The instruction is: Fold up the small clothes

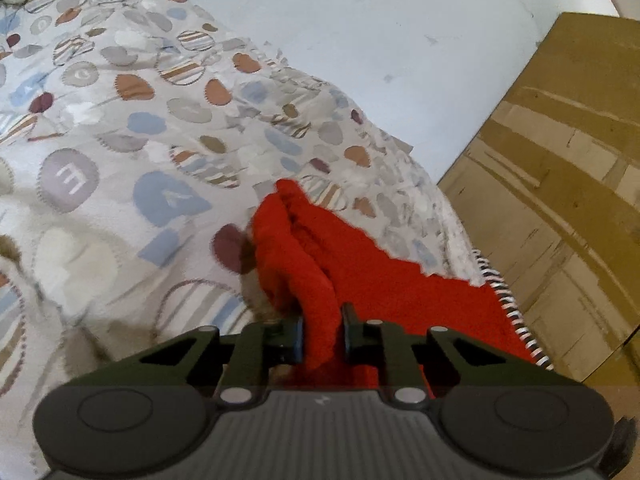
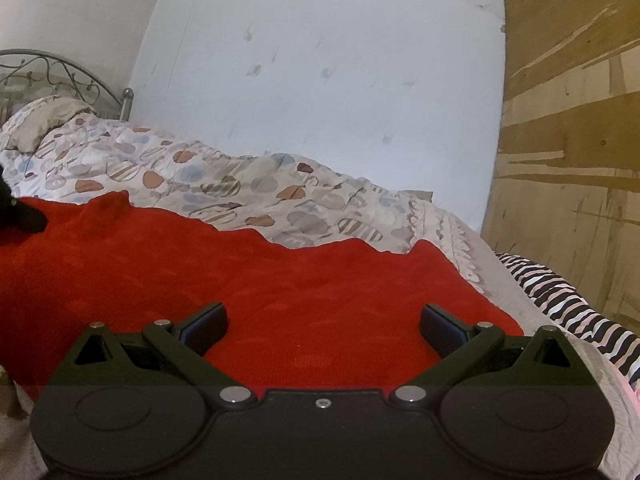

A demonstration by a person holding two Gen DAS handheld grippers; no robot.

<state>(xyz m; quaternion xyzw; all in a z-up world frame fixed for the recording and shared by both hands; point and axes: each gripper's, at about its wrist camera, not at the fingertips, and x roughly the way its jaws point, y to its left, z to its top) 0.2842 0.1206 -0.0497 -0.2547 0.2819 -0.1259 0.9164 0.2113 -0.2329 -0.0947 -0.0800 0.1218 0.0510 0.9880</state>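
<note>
The red knit garment (image 2: 280, 280) was seen spread across the patterned duvet (image 2: 240, 184) on the bed, its right edge near a black-and-white striped cloth (image 2: 560, 296). A bunched fold of it was pinched in the left gripper (image 1: 323, 336) — jaws closed tight on the fabric, w/ the gathered part rising ahead of the fingers and looking lifted off the bedding. The right gripper (image 2: 323, 326) was held low over the flat part of the garment, jaws wide apart, nothing between them; whether its fingertips touched the knit couldn't be told.

Step in hand, as judged: start of a fold, w/ one side picked up by the left gripper and the other not yet gripped. Next move prob. calls for the right gripper to be closed on an edge or corner near it, so both sides can be carried over together — otherwise the knit is likely to sag and fold unevenly. A cardboard box (image 2: 568, 140) stood beside the bed, well clear of the work.
</note>
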